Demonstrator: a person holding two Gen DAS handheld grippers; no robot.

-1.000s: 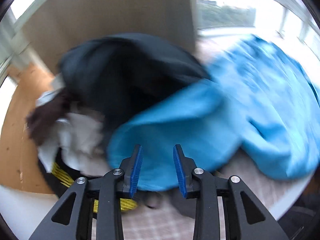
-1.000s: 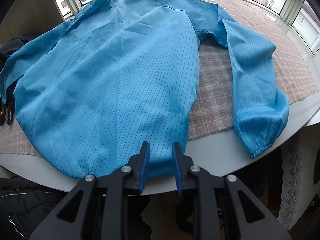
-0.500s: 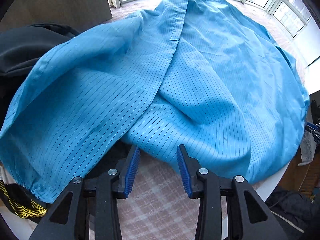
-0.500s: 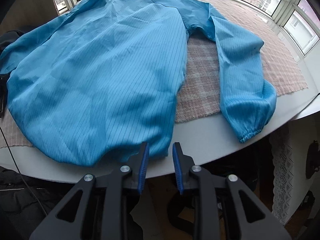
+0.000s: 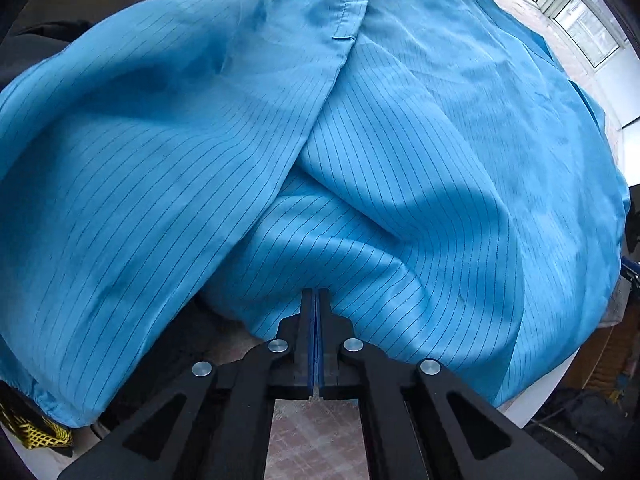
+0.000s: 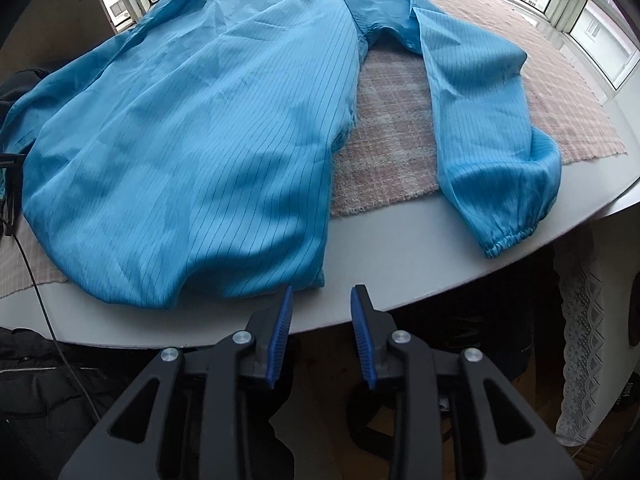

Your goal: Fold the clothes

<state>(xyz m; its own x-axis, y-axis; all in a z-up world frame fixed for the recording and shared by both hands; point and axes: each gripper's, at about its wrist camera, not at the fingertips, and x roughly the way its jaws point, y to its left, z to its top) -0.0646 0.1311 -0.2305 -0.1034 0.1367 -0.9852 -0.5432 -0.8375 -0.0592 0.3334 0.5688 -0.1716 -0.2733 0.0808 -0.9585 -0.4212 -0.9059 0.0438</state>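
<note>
A blue pinstriped jacket [image 6: 200, 140] lies spread on a checked mat [image 6: 388, 140] on a white table [image 6: 400, 248]. One long sleeve [image 6: 488, 120] runs to the table's edge and ends in an elastic cuff [image 6: 512, 236]. In the left wrist view the jacket [image 5: 400, 140] fills the frame, with the other sleeve [image 5: 140, 160] folded across its body. My left gripper [image 5: 316, 294] is shut on the jacket's lower hem, and creases run out from its tips. My right gripper [image 6: 320, 300] hangs over the table's front edge just short of the hem corner. Its jaws are opening with nothing between them.
Dark clothes [image 5: 32, 48] are heaped at the left of the table, beside a yellow mesh item [image 5: 36, 432]. Below the table edge are dark bags [image 6: 40, 380] and a white lace cloth [image 6: 588, 340]. Windows line the far side.
My left gripper swung from the dark clothes pile down to the jacket's hem and closed on it. The right gripper's jaws widened and it drew back slightly from the hem.
</note>
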